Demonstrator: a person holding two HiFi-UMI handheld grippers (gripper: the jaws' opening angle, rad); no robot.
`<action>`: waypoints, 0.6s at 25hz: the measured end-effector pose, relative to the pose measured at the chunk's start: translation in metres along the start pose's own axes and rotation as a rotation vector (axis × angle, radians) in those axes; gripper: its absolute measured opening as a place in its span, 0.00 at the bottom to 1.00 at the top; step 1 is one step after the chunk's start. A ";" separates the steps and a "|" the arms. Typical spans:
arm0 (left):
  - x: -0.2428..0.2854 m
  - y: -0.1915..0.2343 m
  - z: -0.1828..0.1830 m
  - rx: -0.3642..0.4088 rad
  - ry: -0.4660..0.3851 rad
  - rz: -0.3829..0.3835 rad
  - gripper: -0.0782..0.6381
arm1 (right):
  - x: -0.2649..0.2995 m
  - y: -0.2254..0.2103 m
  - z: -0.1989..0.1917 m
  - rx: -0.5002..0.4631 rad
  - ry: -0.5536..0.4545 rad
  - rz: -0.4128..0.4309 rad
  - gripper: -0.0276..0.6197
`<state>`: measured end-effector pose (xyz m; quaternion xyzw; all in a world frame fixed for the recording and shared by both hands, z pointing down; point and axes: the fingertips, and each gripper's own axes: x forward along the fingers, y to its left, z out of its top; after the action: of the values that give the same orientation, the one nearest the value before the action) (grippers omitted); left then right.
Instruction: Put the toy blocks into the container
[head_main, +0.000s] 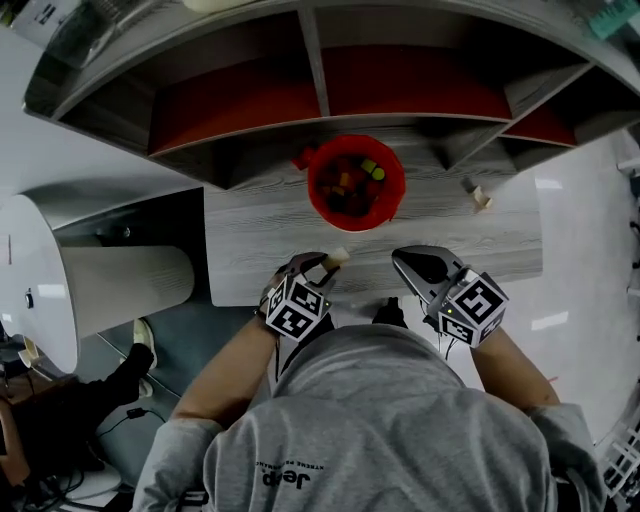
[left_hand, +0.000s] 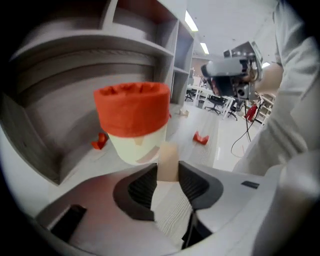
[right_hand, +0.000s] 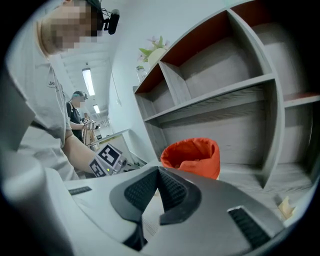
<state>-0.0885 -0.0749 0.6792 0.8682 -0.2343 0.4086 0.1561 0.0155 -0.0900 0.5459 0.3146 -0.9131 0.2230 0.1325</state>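
A cream container lined in red (head_main: 355, 185) stands on the wooden table near the shelf, with several coloured blocks inside. My left gripper (head_main: 322, 268) is just short of it, on its near left, and is shut on a pale wooden block (head_main: 338, 256). In the left gripper view that pale wooden block (left_hand: 168, 161) stands upright between the two pads, with the container (left_hand: 132, 120) close ahead. My right gripper (head_main: 412, 262) hovers at the container's near right. Its jaws meet at the tips (right_hand: 159, 172) with nothing between them, and the container (right_hand: 192, 156) lies beyond them.
A small pale block (head_main: 481, 200) lies on the table to the right. A red piece (head_main: 300, 158) sits by the container's left side, and another red block (left_hand: 201, 138) shows on the table. The shelf unit (head_main: 330, 90) rises directly behind. The table's front edge (head_main: 250, 298) is near the grippers.
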 end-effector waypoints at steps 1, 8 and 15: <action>-0.011 0.003 0.014 0.009 -0.021 0.006 0.34 | -0.002 0.000 0.006 -0.006 -0.012 -0.003 0.08; -0.068 0.030 0.112 0.114 -0.118 0.074 0.34 | -0.021 0.000 0.052 -0.060 -0.087 -0.037 0.08; -0.069 0.064 0.167 0.149 -0.100 0.122 0.34 | -0.041 -0.004 0.086 -0.127 -0.140 -0.080 0.08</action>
<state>-0.0552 -0.1867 0.5276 0.8810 -0.2630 0.3897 0.0540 0.0411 -0.1142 0.4567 0.3566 -0.9191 0.1369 0.0970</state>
